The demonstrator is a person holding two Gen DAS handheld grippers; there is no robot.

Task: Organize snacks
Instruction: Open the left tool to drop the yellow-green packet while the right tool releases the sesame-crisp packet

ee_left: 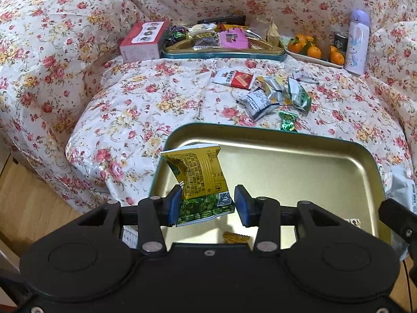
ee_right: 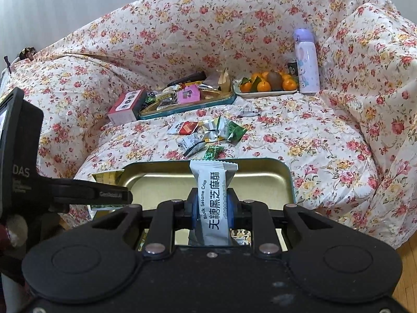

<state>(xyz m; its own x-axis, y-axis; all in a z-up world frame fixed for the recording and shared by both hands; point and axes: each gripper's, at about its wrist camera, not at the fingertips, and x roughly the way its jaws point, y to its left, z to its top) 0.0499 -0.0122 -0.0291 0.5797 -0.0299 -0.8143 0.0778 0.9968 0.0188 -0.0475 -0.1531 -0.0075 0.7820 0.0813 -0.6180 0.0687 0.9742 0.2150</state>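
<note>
My left gripper (ee_left: pixel 207 204) hangs over the near gold tin tray (ee_left: pixel 299 161) with its jaws apart. A yellow-green snack packet (ee_left: pixel 198 174) stands between the pads, touching the left pad and apart from the right one. My right gripper (ee_right: pixel 212 208) is shut on a white black-sesame crisp bar (ee_right: pixel 213 195), held upright over the same tray (ee_right: pixel 260 180). A small gold packet (ee_left: pixel 234 237) lies in the tray. Several loose snack packets (ee_left: pixel 268 94) lie on the floral cover beyond the tray, also in the right wrist view (ee_right: pixel 208 133).
A second tin (ee_left: pixel 224 52) full of snacks sits at the back, with a pink box (ee_left: pixel 143 40) to its left. A plate of oranges (ee_left: pixel 312 50), a dark can (ee_left: pixel 341 41) and a purple flask (ee_left: pixel 357 43) stand at the back right. Wooden floor (ee_left: pixel 28 208) lies on the left.
</note>
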